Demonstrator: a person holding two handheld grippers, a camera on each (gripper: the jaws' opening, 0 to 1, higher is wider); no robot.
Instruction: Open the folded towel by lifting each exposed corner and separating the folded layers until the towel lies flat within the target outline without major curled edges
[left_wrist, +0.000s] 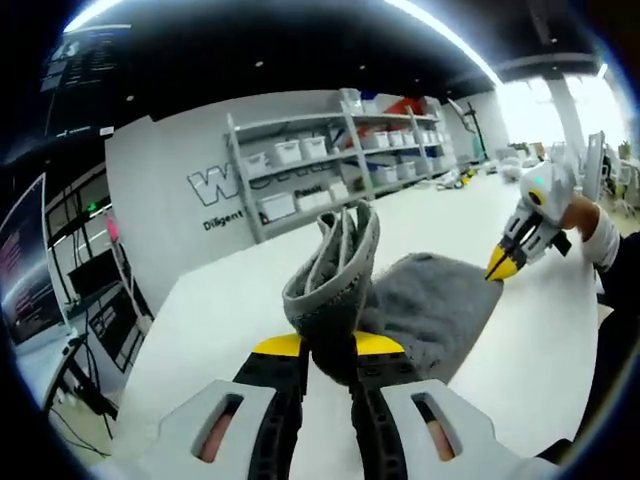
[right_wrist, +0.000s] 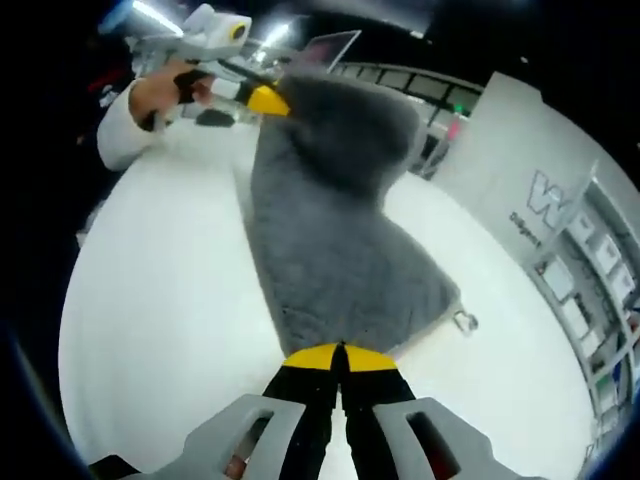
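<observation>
A grey towel (left_wrist: 425, 305) is held up between both grippers above a white table (left_wrist: 230, 300). My left gripper (left_wrist: 328, 350) is shut on a bunched corner of the towel, which stands up in a fold just past the yellow tips. The right gripper (left_wrist: 497, 268), held by a hand, pinches the far corner of the towel. In the right gripper view the towel (right_wrist: 340, 250) stretches away from my right gripper (right_wrist: 340, 352), which is shut on its near edge. The left gripper (right_wrist: 268, 100) grips the far end, with a hand and white sleeve behind it.
Grey shelving (left_wrist: 340, 165) with white bins lines a wall beyond the table's far edge. Monitors and cables (left_wrist: 70, 300) stand off the table's left side. A small loop tag (right_wrist: 466, 321) hangs from the towel's corner over the white table (right_wrist: 150, 300).
</observation>
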